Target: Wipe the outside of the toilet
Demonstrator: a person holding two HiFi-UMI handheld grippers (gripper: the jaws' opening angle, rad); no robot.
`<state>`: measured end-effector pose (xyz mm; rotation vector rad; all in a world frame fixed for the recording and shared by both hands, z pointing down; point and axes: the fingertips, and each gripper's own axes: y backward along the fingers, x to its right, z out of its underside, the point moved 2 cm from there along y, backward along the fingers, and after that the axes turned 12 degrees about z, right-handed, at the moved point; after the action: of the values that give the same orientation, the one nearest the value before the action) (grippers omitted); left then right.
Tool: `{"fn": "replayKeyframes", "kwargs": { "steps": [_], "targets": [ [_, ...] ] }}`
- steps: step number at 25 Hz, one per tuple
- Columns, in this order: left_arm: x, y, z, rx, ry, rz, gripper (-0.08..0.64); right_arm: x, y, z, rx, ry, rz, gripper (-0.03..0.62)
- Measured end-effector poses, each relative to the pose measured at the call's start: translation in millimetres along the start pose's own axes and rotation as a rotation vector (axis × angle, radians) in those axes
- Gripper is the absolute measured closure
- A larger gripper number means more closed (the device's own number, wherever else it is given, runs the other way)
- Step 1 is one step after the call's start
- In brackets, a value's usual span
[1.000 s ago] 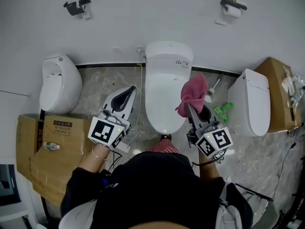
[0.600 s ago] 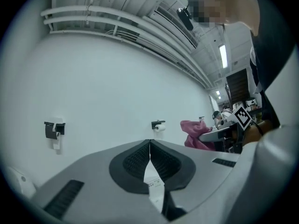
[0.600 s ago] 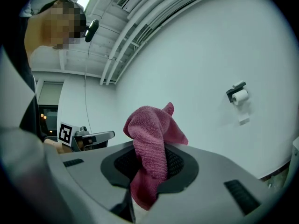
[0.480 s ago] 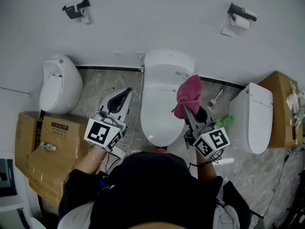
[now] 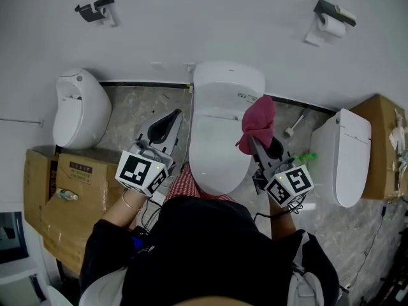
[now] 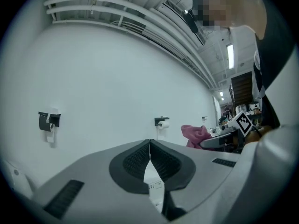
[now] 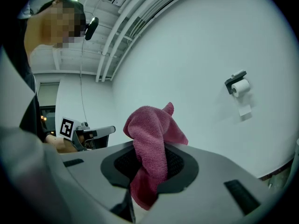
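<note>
A white toilet point(image 5: 220, 139) with its lid down stands against the wall, straight below me in the head view. My right gripper point(image 5: 259, 140) is shut on a pink cloth point(image 5: 258, 123), held over the toilet's right side; the cloth point(image 7: 152, 148) bunches up between the jaws in the right gripper view. My left gripper point(image 5: 171, 121) hovers left of the toilet, shut and holding nothing; in the left gripper view its pads point(image 6: 135, 160) meet at the tips. Both grippers point up at the white wall.
A second white toilet point(image 5: 80, 107) stands at the left, a white unit point(image 5: 344, 155) at the right. Cardboard boxes lie at the left point(image 5: 64, 196) and right point(image 5: 382, 145). Paper-roll holders point(image 5: 331, 14) hang on the wall. A brush point(image 5: 294, 125) lies behind.
The view has shifted closer over the toilet. Both grippers stay at its sides, the right one still holding the cloth, a little further right and lower in the frame.
</note>
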<state>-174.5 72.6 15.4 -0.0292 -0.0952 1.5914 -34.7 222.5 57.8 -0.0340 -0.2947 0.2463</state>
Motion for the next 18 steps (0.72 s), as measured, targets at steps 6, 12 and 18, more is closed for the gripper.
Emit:
{"fn": "replayKeyframes", "kwargs": {
  "steps": [6, 12, 18],
  "targets": [
    [-49, -37, 10, -0.001, 0.008, 0.081, 0.549, -2, -41, -3, 0.012, -0.017, 0.043, 0.502],
    [-101, -104, 6, 0.018, -0.021, 0.162, 0.549, 20, -92, -7, 0.004, 0.006, 0.109, 0.502],
    [-149, -161, 11, 0.030, -0.033, 0.263, 0.549, 44, -152, 3, -0.056, -0.030, 0.197, 0.502]
  ]
}}
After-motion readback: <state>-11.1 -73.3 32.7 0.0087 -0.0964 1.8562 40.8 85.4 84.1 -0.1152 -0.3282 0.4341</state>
